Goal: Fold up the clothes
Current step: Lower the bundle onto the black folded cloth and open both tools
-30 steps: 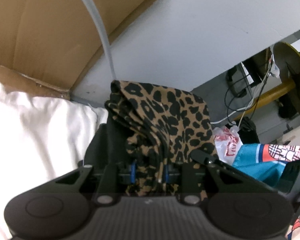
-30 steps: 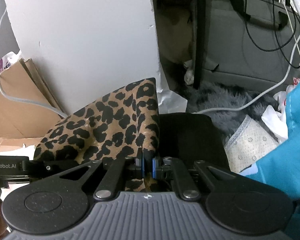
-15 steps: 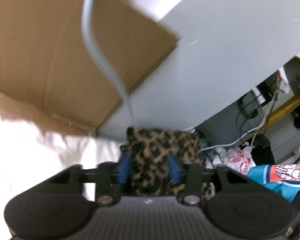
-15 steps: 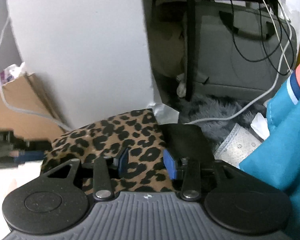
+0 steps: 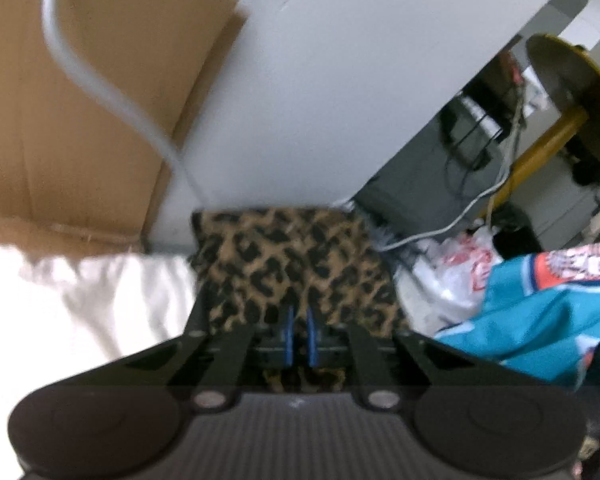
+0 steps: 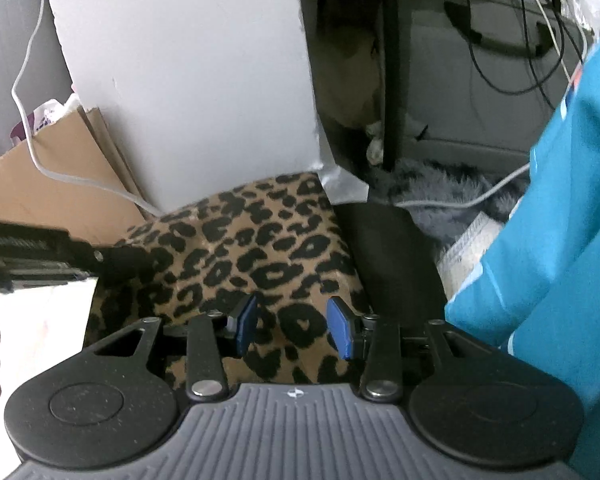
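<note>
So the left gripper (image 5: 299, 334) has its blue pads (image 5: 288, 336) pinched almost together with nothing visibly caught between them; the jaws have just been closing, and the leopard-print garment (image 5: 296, 268) sits just past the tips, not in them. The view's a bit smeared so I wouldn't swear whether a thread of fabric is nipped, but it looks empty to me. The right gripper (image 6: 294, 326) is the opposite: pads (image 6: 340, 328) parted to a middling gap, hovering over the leopard-print garment (image 6: 260, 248) without pressing on it, having just let its jaws out.

The garment itself lies as a compact folded bundle, up against the foot of the white panel (image 6: 188, 80), with white bedding (image 5: 80, 300) to one side and a teal printed garment (image 5: 540, 312) piled on the other. There's cardboard (image 5: 80, 100) and a grey cable (image 5: 100, 80) behind.

My read: this is the tail end of the leopard piece, folded, set down and let go by both hands. Next up is probably either a quick pat to square the bundle or moving on to the teal one. For that the left needs to open up before reaching, and whoever grabs the teal has to find an actual edge or corner rather than a random bunch from the heap, otherwise it'll just come up as a wad.
</note>
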A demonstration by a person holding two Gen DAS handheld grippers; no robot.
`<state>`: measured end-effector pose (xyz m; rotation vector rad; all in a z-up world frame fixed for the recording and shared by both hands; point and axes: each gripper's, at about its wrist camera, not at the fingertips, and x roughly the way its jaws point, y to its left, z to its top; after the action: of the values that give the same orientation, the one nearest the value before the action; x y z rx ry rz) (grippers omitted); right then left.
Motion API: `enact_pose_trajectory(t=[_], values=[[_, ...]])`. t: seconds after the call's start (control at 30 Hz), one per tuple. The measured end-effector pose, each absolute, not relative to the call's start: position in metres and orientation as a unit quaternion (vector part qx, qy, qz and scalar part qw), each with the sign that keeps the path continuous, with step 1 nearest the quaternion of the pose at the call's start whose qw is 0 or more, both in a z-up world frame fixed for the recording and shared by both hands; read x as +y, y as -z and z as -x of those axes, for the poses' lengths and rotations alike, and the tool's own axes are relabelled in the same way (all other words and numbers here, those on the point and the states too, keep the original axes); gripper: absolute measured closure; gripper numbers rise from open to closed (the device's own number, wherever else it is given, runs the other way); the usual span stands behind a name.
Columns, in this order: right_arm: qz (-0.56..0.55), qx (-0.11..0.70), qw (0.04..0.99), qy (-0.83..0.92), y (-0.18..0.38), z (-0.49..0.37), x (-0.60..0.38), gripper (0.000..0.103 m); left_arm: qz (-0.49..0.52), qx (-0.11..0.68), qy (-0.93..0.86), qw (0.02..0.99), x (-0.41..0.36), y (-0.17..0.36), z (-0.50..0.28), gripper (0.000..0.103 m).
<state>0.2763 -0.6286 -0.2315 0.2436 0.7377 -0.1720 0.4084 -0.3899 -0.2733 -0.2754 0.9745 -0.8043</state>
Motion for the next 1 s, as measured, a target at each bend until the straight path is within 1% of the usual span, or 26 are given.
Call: enact_pose_trajectory(t=[0.03, 0.17, 0.27, 0.33, 0.4, 0.47, 0.63, 0.67, 0.77, 0.87, 0.93, 1.0], values=[[-0.121, 0.362, 0.920, 0.085, 0.234, -0.277, -0.630, 0.057, 0.132, 0.458, 0.372, 0.797, -0.388, 0.280, -0.410, 0.101], [-0.109, 0.372, 0.918, 0.090, 0.244, -0.280, -0.631, 0.057, 0.139, 0.458, 0.365, 0.799, -0.381, 0.293, -0.411, 0.100], [-0.111, 0.382, 0.912, 0.099, 0.253, -0.281, -0.635, 0.058, 0.131, 0.454, 0.368, 0.801, -0.380, 0.293, -0.411, 0.100], [-0.113, 0.381, 0.912, 0.104, 0.253, -0.278, -0.637, 0.058, 0.119, 0.453, 0.364, 0.805, -0.381, 0.284, -0.411, 0.101], [-0.113, 0.377, 0.913, 0.108, 0.250, -0.274, -0.637, 0.058, 0.108, 0.429, 0.362, 0.821, -0.380, 0.271, -0.409, 0.100], [-0.123, 0.367, 0.916, 0.107, 0.245, -0.267, -0.637, 0.058, 0.102, 0.411, 0.359, 0.832, -0.378, 0.263, -0.411, 0.098], [-0.142, 0.343, 0.924, 0.089, 0.235, -0.255, -0.627, 0.058, 0.108, 0.435, 0.368, 0.814, -0.381, 0.279, -0.423, 0.098], [-0.143, 0.341, 0.925, 0.085, 0.234, -0.253, -0.624, 0.058, 0.111, 0.436, 0.366, 0.814, -0.380, 0.284, -0.424, 0.096], [-0.143, 0.343, 0.926, 0.072, 0.235, -0.245, -0.614, 0.058, 0.124, 0.441, 0.362, 0.812, -0.377, 0.292, -0.428, 0.096], [-0.125, 0.355, 0.924, 0.069, 0.243, -0.238, -0.608, 0.058, 0.109, 0.437, 0.362, 0.816, -0.379, 0.286, -0.425, 0.097], [-0.133, 0.360, 0.921, 0.072, 0.246, -0.232, -0.611, 0.058, 0.100, 0.432, 0.365, 0.819, -0.379, 0.279, -0.421, 0.097], [-0.143, 0.361, 0.918, 0.079, 0.247, -0.227, -0.614, 0.058, 0.101, 0.428, 0.369, 0.818, -0.378, 0.273, -0.415, 0.095]])
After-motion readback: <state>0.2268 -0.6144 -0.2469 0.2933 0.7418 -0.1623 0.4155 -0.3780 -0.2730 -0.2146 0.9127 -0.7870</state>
